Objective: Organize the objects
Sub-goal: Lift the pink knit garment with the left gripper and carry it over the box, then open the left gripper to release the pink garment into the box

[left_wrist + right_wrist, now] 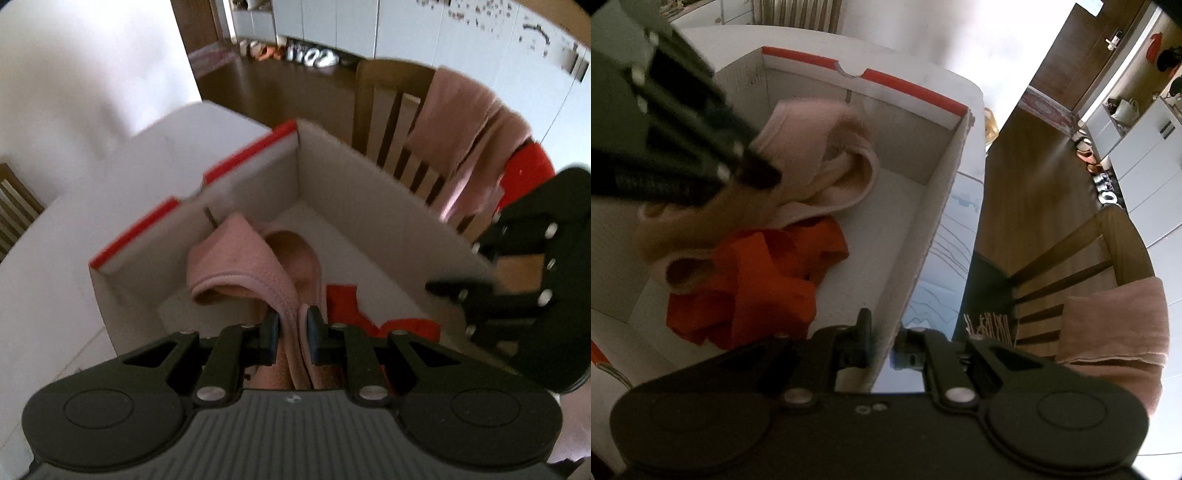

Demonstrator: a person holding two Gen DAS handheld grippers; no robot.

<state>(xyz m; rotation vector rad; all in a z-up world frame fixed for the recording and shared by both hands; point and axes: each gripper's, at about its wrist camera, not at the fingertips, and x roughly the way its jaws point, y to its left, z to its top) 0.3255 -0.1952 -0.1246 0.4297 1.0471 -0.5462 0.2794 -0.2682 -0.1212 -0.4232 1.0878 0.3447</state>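
Pink slipper material (295,332) sits clamped between the narrow-set jaws of the left gripper (291,332); the pads press on the slipper's edge, and the slipper hangs inside the cardboard box (332,177). In the right wrist view, the right gripper (882,347) pinches the box's near side wall (934,229), jaws almost fully closed on the cardboard, one finger inside and one outside. This appears to steady the box.

Procedure for the step in hand, judged from this position:
1. Keep the right gripper fixed on the wall so the box cannot slide on the white table (44,295).
2. Lower the slipper to the box floor, beside the red cloth (757,280), before opening the jaws.
3. Lay it flat and lengthwise, clear of the second pink slipper (820,147) at the far end.
4. Avoid catching the red cloth under the fingertips.

Beyond the box stands a wooden chair (388,122) draped with a pink towel (472,129).
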